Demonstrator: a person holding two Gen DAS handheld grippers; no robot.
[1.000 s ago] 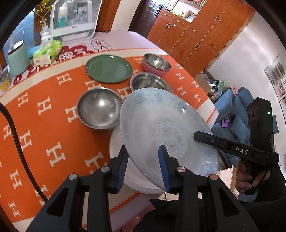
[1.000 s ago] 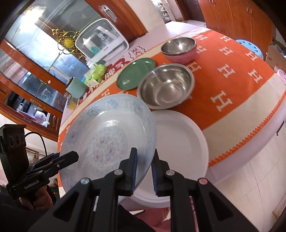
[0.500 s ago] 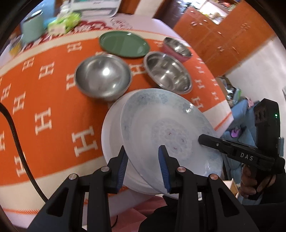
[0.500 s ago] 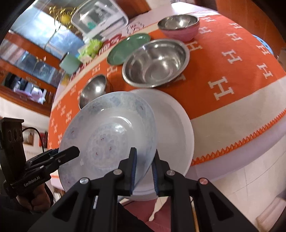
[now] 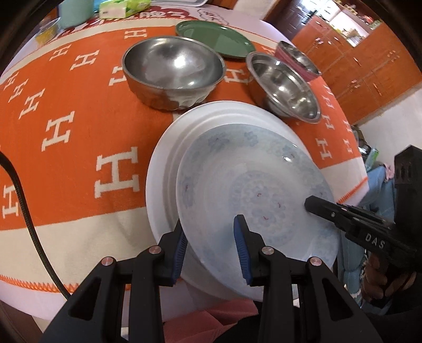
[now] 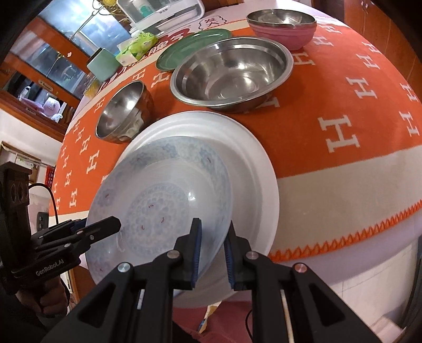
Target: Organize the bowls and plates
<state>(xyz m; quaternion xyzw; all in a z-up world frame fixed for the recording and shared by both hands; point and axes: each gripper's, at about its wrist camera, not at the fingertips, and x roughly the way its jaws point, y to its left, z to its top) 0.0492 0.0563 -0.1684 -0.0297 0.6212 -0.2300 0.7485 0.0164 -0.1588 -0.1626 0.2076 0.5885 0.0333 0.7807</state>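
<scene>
Patterned plate [image 5: 253,184] – glossy glazed ceramic; bowls [image 5: 174,66] – shiny dented metal; tablecloth [image 5: 66,105] – matt woven cloth.

The patterned plate [image 5: 253,195] hides most of the white plate [image 5: 168,158] beneath, from about 3 to 8 o'clock. At 12 o'clock the mint cup [image 5: 75,12] and tissue pack [image 5: 121,6] are cropped.

Matte black plastic left gripper [image 5: 211,249] is showing blue ribbed pads and silver screws, a black cable [image 5: 25,211] trailing beside it; matching black right gripper [image 6: 212,245] is displaying white "DAS" lettering.
</scene>
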